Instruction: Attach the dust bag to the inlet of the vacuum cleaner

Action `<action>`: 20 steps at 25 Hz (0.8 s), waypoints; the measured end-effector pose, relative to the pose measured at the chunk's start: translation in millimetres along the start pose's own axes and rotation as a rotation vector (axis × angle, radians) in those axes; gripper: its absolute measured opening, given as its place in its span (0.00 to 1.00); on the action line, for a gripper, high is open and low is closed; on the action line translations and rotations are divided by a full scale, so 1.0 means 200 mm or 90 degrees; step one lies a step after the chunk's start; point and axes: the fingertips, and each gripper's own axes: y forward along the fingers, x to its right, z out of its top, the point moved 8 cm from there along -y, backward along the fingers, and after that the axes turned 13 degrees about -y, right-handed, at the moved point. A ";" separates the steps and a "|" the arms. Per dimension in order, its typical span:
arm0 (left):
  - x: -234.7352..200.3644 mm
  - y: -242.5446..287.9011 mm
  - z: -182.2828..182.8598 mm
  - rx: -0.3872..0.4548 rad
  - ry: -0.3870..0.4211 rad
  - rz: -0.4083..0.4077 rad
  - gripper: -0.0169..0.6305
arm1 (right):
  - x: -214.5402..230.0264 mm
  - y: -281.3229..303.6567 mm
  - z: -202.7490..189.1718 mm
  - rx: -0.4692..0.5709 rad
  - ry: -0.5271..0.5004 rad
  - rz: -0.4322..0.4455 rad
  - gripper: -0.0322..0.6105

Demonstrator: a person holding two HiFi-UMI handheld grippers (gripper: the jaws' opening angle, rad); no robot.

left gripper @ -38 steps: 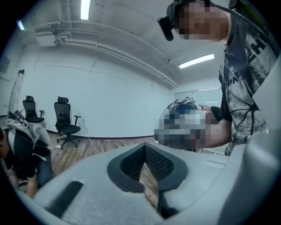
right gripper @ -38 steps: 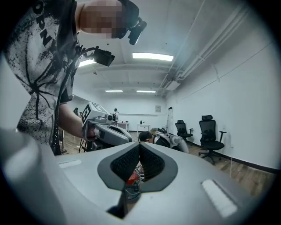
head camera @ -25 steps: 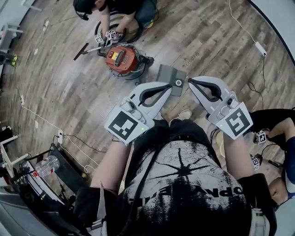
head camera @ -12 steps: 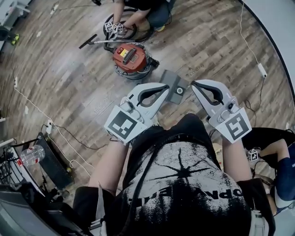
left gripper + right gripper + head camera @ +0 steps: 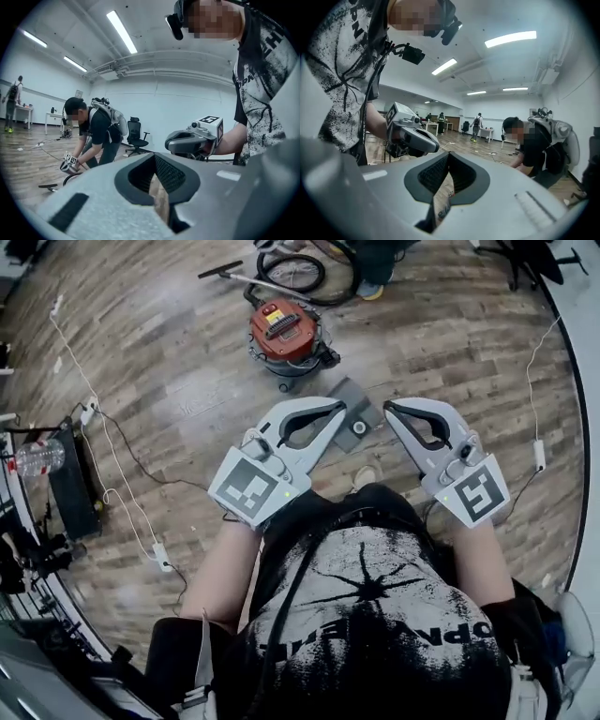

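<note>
Dust bag [image 5: 349, 401] — near red vacuum [image 5: 284, 332]

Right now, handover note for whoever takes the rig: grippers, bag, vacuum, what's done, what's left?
Left gripper: shut, empty, held above the floor.
Right gripper: shut, empty, beside the left.
Dust bag: flat on the floor, just past both gripper tips in the head view, untouched.
Vacuum cleaner: red, on the floor beyond the bag, apart from it; another person close by.
Done: nothing yet.
Left: open jaws, pick up the bag, carry it over, attach it to the vacuum.
</note>
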 end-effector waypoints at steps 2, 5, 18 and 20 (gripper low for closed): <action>0.08 0.03 -0.04 0.003 -0.001 0.031 0.03 | 0.01 -0.07 -0.03 0.014 0.003 0.022 0.06; 0.16 0.07 -0.09 -0.007 0.001 0.057 0.03 | 0.02 -0.15 -0.09 0.022 0.005 0.045 0.06; 0.01 0.01 -0.10 -0.058 0.042 0.018 0.03 | 0.02 -0.01 -0.23 -0.037 -0.003 0.003 0.12; -0.08 0.01 -0.12 -0.078 0.038 0.011 0.03 | 0.04 0.04 -0.33 -0.070 0.007 -0.001 0.16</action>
